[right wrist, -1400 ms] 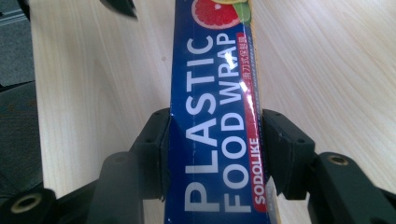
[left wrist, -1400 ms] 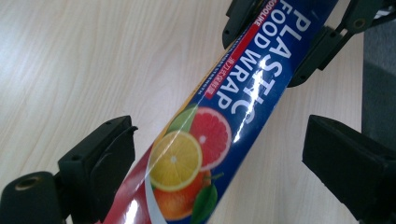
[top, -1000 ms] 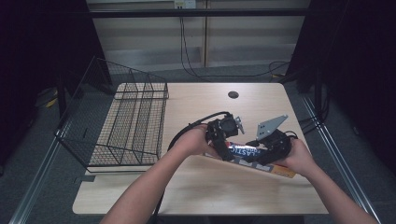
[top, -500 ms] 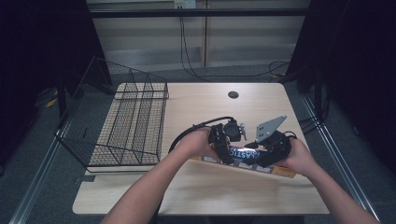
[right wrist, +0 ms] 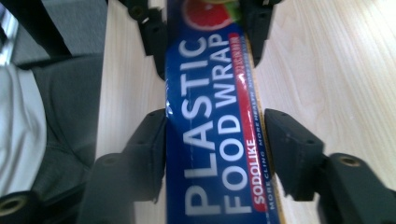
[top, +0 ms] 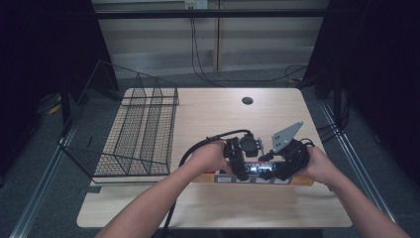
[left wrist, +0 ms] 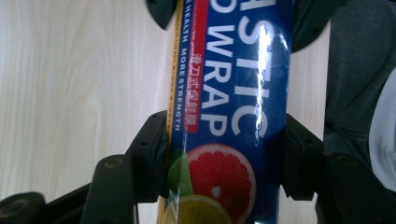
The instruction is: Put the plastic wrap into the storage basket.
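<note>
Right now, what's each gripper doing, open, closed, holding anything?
Left gripper: shut on the plastic food wrap box, one jaw on each side.
Right gripper: astride the same box; one jaw touches, the other stands off, so open.

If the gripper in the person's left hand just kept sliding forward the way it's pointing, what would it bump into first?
Most likely the right gripper, whose jaws straddle the same plastic wrap box farther along. The left gripper straddles that box too, so the way ahead runs along it; depth is hard to judge.
</note>
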Demonstrator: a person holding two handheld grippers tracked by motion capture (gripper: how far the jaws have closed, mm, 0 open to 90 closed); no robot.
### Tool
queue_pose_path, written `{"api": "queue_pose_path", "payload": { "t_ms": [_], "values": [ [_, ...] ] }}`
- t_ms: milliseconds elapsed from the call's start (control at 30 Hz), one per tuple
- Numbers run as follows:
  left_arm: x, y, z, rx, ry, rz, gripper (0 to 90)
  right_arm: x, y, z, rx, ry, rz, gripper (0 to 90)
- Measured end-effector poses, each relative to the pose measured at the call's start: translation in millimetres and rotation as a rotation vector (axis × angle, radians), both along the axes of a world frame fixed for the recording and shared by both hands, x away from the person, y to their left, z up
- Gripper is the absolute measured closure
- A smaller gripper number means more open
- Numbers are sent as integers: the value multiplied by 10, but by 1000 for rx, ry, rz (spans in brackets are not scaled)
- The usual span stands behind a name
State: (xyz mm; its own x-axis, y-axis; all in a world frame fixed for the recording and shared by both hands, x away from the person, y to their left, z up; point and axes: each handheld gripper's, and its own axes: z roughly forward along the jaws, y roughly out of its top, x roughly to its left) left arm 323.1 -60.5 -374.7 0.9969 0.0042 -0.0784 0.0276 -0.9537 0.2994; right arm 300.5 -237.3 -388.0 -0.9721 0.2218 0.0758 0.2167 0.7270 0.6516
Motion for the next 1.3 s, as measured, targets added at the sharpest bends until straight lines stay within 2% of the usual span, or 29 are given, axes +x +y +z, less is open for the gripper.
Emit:
{"api": "queue_pose_path", "payload": {
  "t_ms": [33,67,100,133,167,200,233,333,367,400,500,533,733,933,967,1100,1133,1233,1300],
  "values": [
    [-5,7,9,9,-18,2,446,15,-6,7,22,11,-9,271],
    [-1,22,27,32,-32,13,447,22,-9,17,20,13,-24,199],
    [20,43,36,35,-18,26,448,30,-28,32,15,-3,-63,158],
    [39,74,56,32,-25,33,448,33,-45,36,16,2,-77,97],
    [58,108,75,30,-19,65,448,29,-73,39,25,-3,-101,44],
    [89,150,107,22,-6,84,448,29,-108,39,39,-24,-131,21],
    [104,190,133,13,-9,109,448,30,-146,38,44,-26,-157,2],
    [183,307,208,13,-9,177,448,27,-284,30,57,-47,-227,0],
    [183,307,208,13,-9,177,448,27,-284,30,57,-47,-227,0],
    [237,390,236,24,-18,218,448,23,-368,41,82,-46,-268,0],
    [299,487,263,28,-13,269,448,-10,-450,48,94,-75,-298,0],
    [324,519,274,29,-12,280,448,-14,-464,45,98,-68,-298,0],
    [400,636,319,29,-18,351,448,-103,-473,-51,79,-90,-309,0],
    [442,679,348,48,-11,391,448,-180,-454,-169,92,-76,-325,0],
    [446,684,355,51,-19,391,448,-182,-452,-187,95,-74,-323,0],
    [478,720,375,42,-19,410,448,-207,-435,-234,86,-81,-346,0],
    [496,747,391,34,-6,439,448,-227,-429,-274,101,-73,-348,0],
    [554,804,438,50,-12,456,448,-255,-416,-318,112,-69,-350,0],
    [587,844,472,58,-23,472,448,-261,-405,-334,96,-79,-348,0]
  ]
}}
